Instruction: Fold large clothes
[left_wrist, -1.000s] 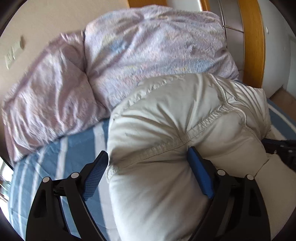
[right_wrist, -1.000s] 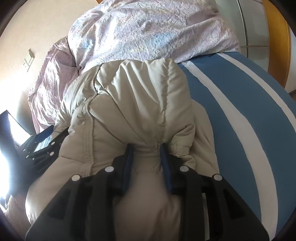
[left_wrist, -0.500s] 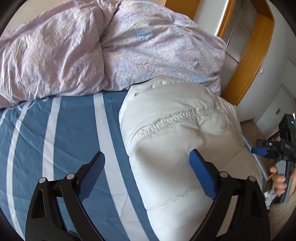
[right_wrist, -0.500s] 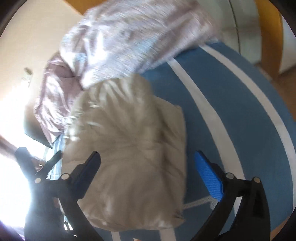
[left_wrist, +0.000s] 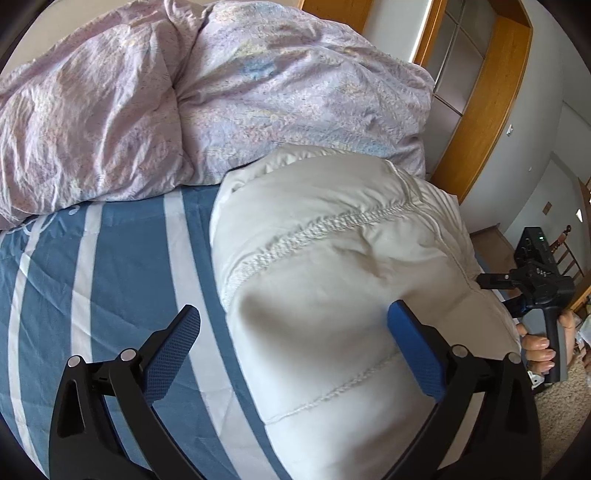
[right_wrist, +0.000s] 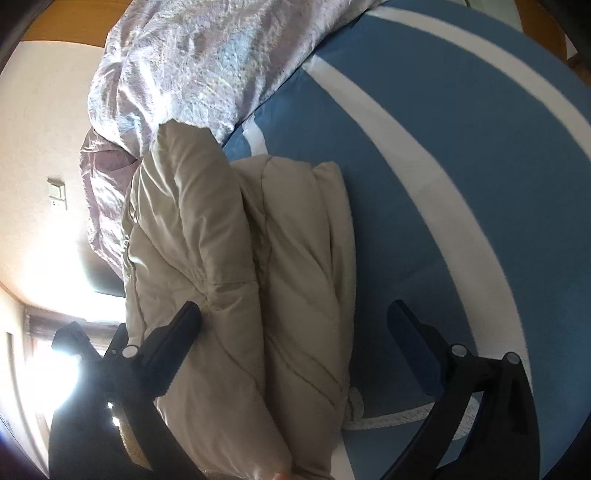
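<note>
A puffy cream down jacket (left_wrist: 332, 280) lies folded in a thick bundle on the blue and white striped bed (left_wrist: 110, 280). It also shows in the right wrist view (right_wrist: 236, 295) as stacked folded layers. My left gripper (left_wrist: 293, 325) is open and empty, just above the jacket's near edge. My right gripper (right_wrist: 293, 317) is open and empty, with the folded jacket below and between its blue pads. In the left wrist view the right gripper (left_wrist: 532, 284) is held in a hand off the bed's right side.
A crumpled lilac duvet (left_wrist: 207, 96) is heaped at the head of the bed, touching the jacket's far end; it also shows in the right wrist view (right_wrist: 207, 62). A wooden door frame (left_wrist: 480, 122) and carpet lie to the right. A bright window (right_wrist: 48, 332) glares at the left.
Both grippers let go of the jacket and drew back. The right gripper went from shut on the fabric to wide open and swung off the bed's side. The jacket stays folded.
</note>
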